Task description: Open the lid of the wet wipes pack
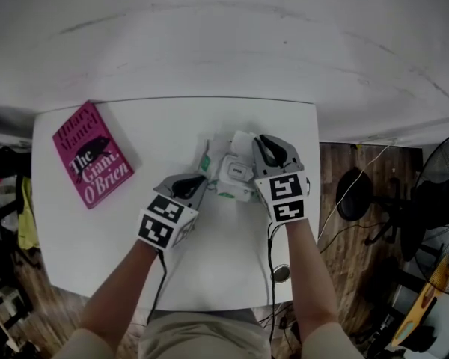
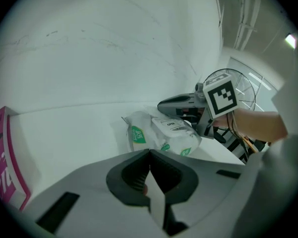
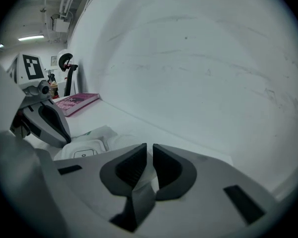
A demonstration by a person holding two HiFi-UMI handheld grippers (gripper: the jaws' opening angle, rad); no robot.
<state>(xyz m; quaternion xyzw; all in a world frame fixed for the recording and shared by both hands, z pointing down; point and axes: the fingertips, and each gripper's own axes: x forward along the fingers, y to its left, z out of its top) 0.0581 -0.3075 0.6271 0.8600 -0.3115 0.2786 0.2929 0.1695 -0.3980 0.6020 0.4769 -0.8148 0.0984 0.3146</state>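
The wet wipes pack (image 1: 232, 172) lies mid-table, a white soft pack with green print and a white flip lid (image 2: 171, 126) that lies flat and closed on top. My left gripper (image 1: 202, 179) sits at the pack's near left corner. Its jaws are shut with nothing in them (image 2: 150, 155), and the pack (image 2: 161, 135) lies just ahead of them. My right gripper (image 1: 260, 142) is at the pack's right side, with the lid (image 3: 84, 150) to its left. Its jaws (image 3: 149, 148) stand a narrow slit apart, and I see nothing gripped between them.
A pink book (image 1: 92, 154) lies at the table's far left. The white table (image 1: 97, 238) ends close to the right of my right hand. Beyond that edge are a wooden floor, cables and a black fan (image 1: 441, 200). A white wall rises behind the table.
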